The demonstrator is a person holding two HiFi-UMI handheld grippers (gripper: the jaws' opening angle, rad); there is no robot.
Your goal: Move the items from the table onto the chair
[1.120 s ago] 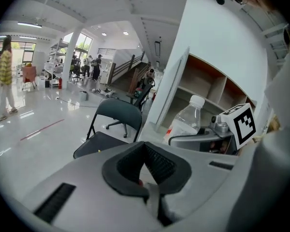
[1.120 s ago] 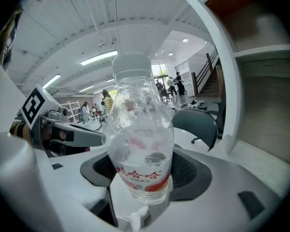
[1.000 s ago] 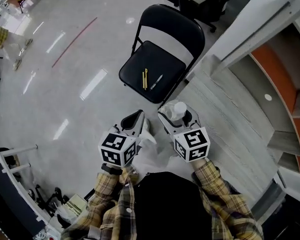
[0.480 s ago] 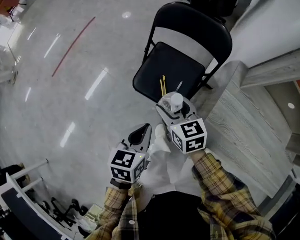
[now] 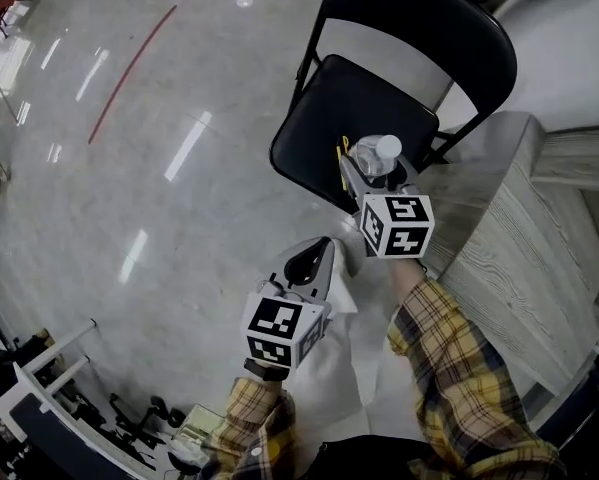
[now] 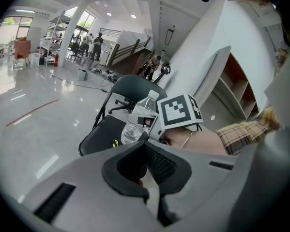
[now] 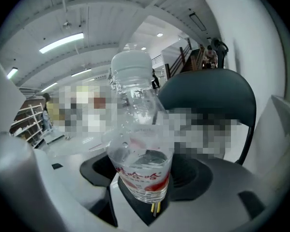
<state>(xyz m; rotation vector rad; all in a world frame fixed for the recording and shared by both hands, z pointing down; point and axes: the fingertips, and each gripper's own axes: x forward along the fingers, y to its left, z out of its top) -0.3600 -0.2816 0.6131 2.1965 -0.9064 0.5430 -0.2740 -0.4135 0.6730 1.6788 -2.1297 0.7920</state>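
A clear, ribbed plastic water bottle with a white cap and a red-printed label [image 7: 137,146] is pinched between the wide-spread jaws of the right gripper [image 5: 372,175]. The dark padded jaw faces are pressed against the bottle's rounded lower body. A little water can be seen inside it.

In the head view, the bottle is held upright over the near edge of the seat of the black folding chair with a thin tubular metal frame and curved backrest [image 5: 324,108]. Whether the bottle touches the seat cannot be told. A slim yellow stick-like item [image 5: 341,152] lies on the matt seat, at 9 o'clock of the bottle and just beside it.

The left gripper [image 5: 317,258] is seen at 7 o'clock of the right one, over the floor. Its grey moulded jaws are pressed together, with nothing between the textured black pads.

The pale grey table with a wood-grain top [image 5: 499,258] lies at 4 o'clock of the chair. The glossy light floor [image 5: 129,188] is marked by a thin red line [image 5: 131,73] at 10 o'clock.
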